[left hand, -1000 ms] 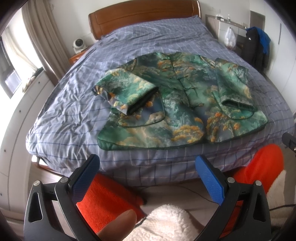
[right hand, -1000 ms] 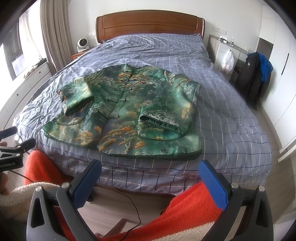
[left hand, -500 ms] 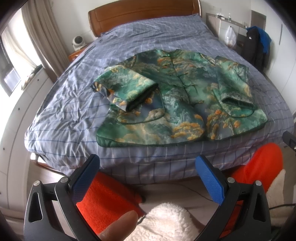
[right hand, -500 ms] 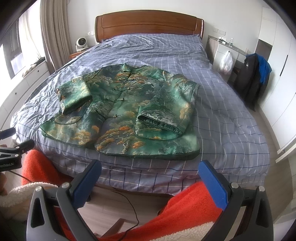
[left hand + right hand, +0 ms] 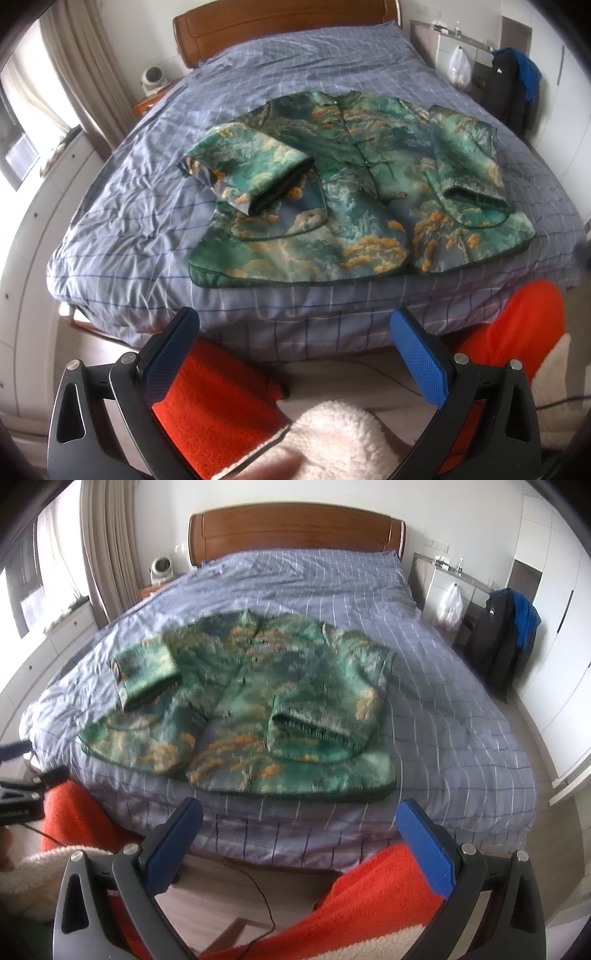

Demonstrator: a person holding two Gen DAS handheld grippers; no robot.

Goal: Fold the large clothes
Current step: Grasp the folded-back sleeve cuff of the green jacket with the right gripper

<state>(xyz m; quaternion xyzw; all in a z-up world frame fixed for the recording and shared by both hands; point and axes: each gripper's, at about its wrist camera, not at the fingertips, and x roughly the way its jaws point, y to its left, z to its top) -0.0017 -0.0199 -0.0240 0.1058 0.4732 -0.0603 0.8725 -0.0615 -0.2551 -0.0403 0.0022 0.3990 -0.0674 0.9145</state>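
A green jacket with an orange and teal landscape print (image 5: pixel 354 199) lies flat, front up, near the foot of a bed with a blue checked cover (image 5: pixel 147 206). Both sleeves are folded in over its body. It also shows in the right wrist view (image 5: pixel 258 705). My left gripper (image 5: pixel 295 354) is open and empty, held off the foot of the bed below the jacket's hem. My right gripper (image 5: pixel 299 838) is open and empty, also short of the bed's foot edge. The left gripper's body (image 5: pixel 18 790) shows at the left edge of the right wrist view.
The wooden headboard (image 5: pixel 295 531) is at the far end. A white fan (image 5: pixel 160 568) sits on a nightstand at the left. A dark jacket with blue lining (image 5: pixel 506 635) and a white plastic bag (image 5: pixel 448 607) hang at the right. The person's red trousers (image 5: pixel 207 402) are below the grippers.
Both grippers have edged closer to the bed and tilted slightly; the jacket sits a little higher in both views. Nothing on the bed has moved. Both grippers stay open.
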